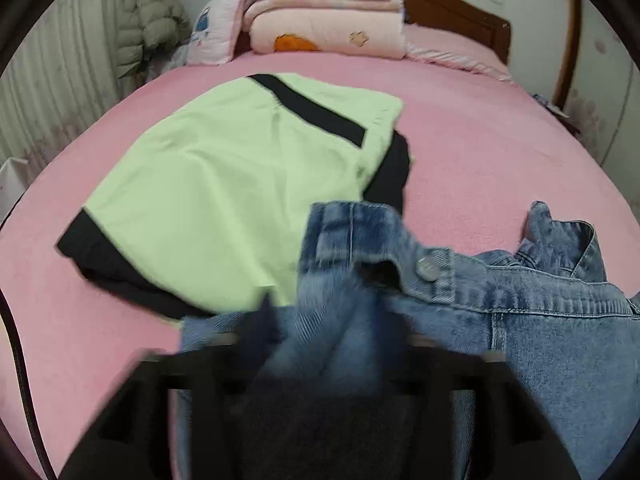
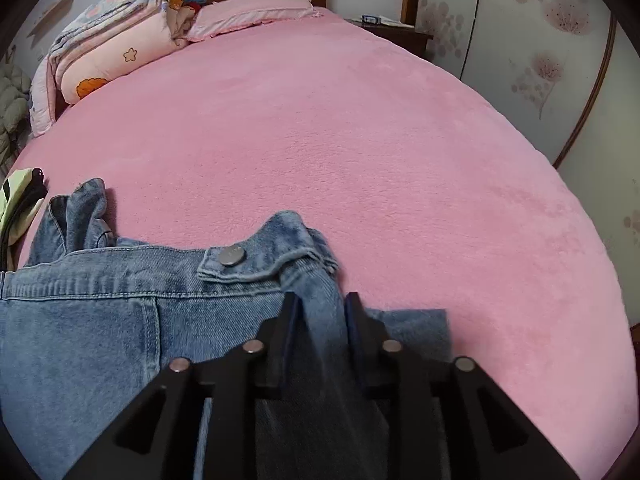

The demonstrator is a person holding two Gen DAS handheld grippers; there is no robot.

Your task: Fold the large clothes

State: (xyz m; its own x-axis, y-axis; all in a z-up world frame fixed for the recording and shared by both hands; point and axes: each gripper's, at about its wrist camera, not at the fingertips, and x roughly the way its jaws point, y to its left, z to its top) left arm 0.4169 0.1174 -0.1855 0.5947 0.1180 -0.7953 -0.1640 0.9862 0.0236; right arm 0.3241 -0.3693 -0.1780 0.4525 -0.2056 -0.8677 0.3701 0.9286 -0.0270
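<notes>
A blue denim jacket [image 1: 520,320] lies on the pink bed [image 1: 500,160]; it also shows in the right wrist view [image 2: 100,320]. My left gripper [image 1: 324,312] is shut on a bunched denim cuff with a metal button [image 1: 426,268] beside it; this view is blurred. My right gripper [image 2: 320,304] is shut on a strip of denim just below another buttoned cuff [image 2: 232,256]. Both hold the jacket low over the bed [image 2: 360,140].
A folded light green and black garment [image 1: 240,184] lies on the bed to the left; its edge shows in the right wrist view [image 2: 16,196]. Folded quilts [image 1: 324,20] and a wooden headboard [image 1: 460,16] are at the far end. A nightstand [image 2: 392,32] and wardrobe [image 2: 540,40] stand right.
</notes>
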